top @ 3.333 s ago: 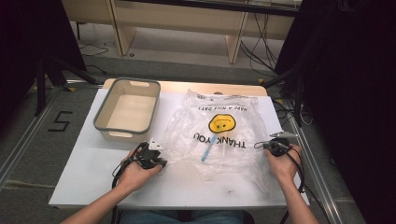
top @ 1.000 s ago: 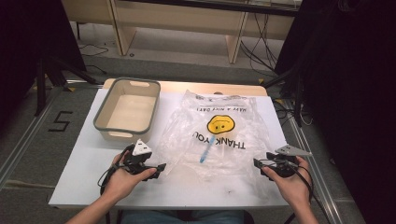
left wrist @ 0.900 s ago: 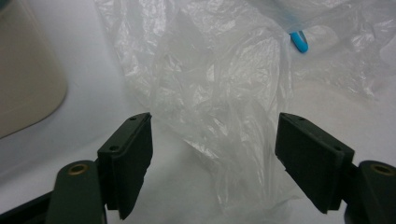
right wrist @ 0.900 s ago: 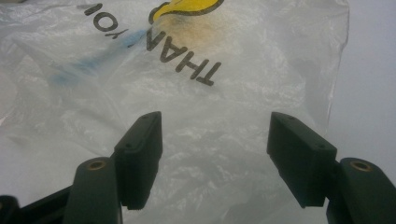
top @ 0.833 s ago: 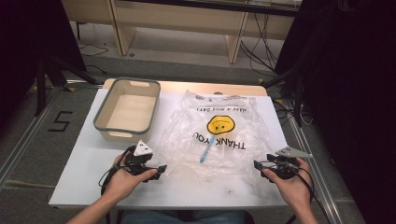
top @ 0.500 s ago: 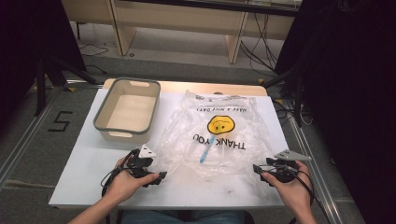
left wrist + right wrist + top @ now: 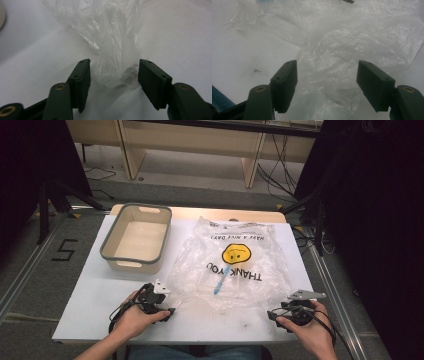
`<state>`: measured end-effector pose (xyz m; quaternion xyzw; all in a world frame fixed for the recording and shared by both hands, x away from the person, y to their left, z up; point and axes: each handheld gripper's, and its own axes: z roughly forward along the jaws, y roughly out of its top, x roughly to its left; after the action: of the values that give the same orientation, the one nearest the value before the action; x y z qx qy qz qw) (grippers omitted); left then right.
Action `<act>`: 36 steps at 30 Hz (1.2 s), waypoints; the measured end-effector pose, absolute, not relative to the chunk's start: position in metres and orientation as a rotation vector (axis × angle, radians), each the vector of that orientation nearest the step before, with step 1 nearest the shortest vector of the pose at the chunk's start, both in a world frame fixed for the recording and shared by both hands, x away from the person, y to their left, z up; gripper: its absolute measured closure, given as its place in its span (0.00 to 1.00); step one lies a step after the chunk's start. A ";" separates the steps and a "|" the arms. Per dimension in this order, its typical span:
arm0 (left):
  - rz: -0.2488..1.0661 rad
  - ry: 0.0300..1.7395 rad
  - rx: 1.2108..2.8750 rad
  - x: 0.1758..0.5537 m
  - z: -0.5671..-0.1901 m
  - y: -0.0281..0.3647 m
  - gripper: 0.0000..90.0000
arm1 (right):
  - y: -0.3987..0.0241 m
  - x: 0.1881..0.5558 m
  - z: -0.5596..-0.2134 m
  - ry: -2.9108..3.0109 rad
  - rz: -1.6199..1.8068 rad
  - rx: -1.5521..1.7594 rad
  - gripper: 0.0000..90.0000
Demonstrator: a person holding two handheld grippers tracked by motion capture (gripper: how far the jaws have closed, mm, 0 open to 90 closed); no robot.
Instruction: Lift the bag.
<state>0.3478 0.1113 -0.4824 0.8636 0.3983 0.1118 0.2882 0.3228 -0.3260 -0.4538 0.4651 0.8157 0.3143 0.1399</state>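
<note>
White tabletop (image 7: 95, 315) carried a clear plastic bag (image 7: 235, 265) printed with a yellow smiley face and "THANK YOU", spread flat across its middle. Just beside the bag, on its left edge, stood a beige tub (image 7: 136, 239) with a grey rim. A small blue item (image 7: 219, 285) lay at the bag's centre, below the smiley face.

At the bag's near left corner sat the left gripper (image 7: 113, 75), its jaws partly apart and just closing in, a crumpled twist of the bag's film between them but not yet pinched by the pads. At the bag's near right corner rested the right gripper (image 7: 327, 83), jaws standing wide, wrinkled film lying between them, untouched by either pad.
</note>
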 end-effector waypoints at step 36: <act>0.270 1.091 2.341 0.345 -0.478 0.106 0.83 | -0.325 0.313 -0.466 2.474 0.627 1.323 0.64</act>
<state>0.3455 0.1056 -0.4777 0.8682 0.4047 0.1002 0.2690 0.3126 -0.3250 -0.4657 0.4562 0.8530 0.2162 0.1329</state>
